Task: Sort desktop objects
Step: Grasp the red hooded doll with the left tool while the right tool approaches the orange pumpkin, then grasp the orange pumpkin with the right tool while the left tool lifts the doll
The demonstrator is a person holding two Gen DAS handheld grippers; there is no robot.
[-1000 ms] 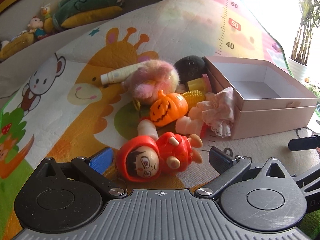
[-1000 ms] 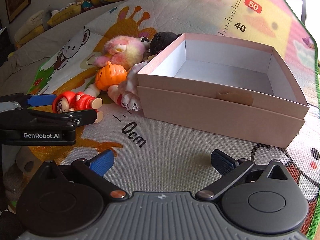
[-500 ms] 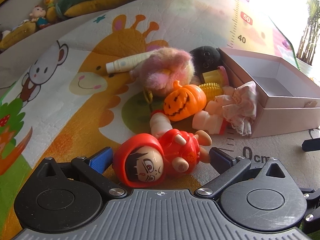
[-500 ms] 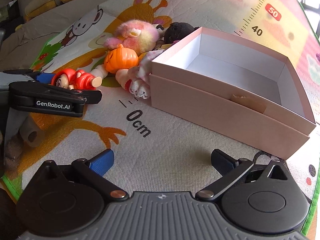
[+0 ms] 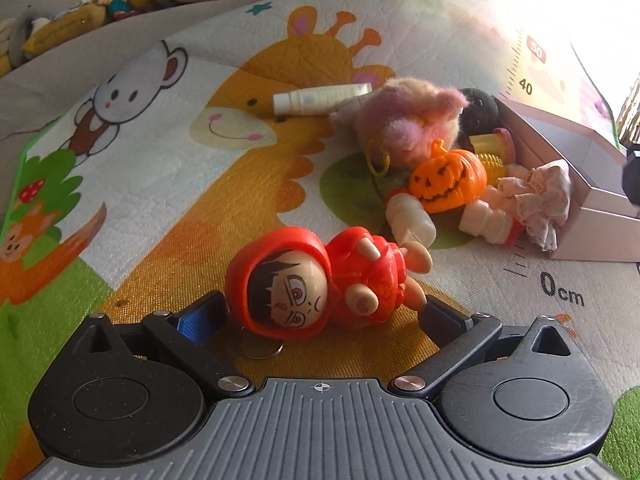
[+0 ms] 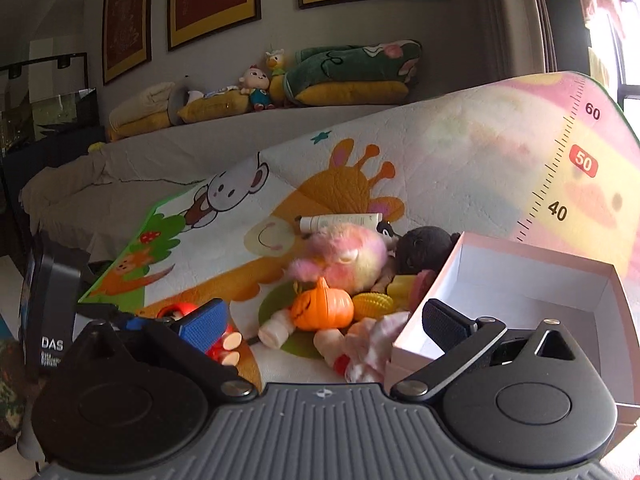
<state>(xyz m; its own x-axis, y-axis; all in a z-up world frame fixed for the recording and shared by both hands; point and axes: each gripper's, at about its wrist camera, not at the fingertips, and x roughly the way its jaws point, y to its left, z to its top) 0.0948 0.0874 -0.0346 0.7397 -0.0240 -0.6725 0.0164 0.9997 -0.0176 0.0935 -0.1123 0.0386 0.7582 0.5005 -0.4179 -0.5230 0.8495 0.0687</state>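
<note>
A red-hooded doll (image 5: pixel 316 280) lies on its back on the play mat. My left gripper (image 5: pixel 320 314) is open and straddles it, one finger by the hood and one by the feet. In the right wrist view only the doll's feet (image 6: pixel 226 344) show behind that view's blue pad. My right gripper (image 6: pixel 324 322) is open and holds nothing; its right finger hangs over the near corner of the empty pink box (image 6: pixel 500 264). The pile beside the box (image 5: pixel 600 240) holds an orange pumpkin (image 5: pixel 448 178), a pink plush (image 5: pixel 408 116) and a lace-dressed doll (image 5: pixel 536 196).
A white tube (image 5: pixel 320 98), a black plush (image 5: pixel 480 108) and a yellow corn toy (image 5: pixel 490 160) also lie in the pile. The left gripper's body (image 6: pixel 52 320) stands at the mat's left edge. Cushions and toys (image 6: pixel 280 80) line a ledge behind the mat.
My left gripper has slid forward, so the red doll sits deeper between its fingers. My right gripper has tilted up and moved left, over the box's near corner.
</note>
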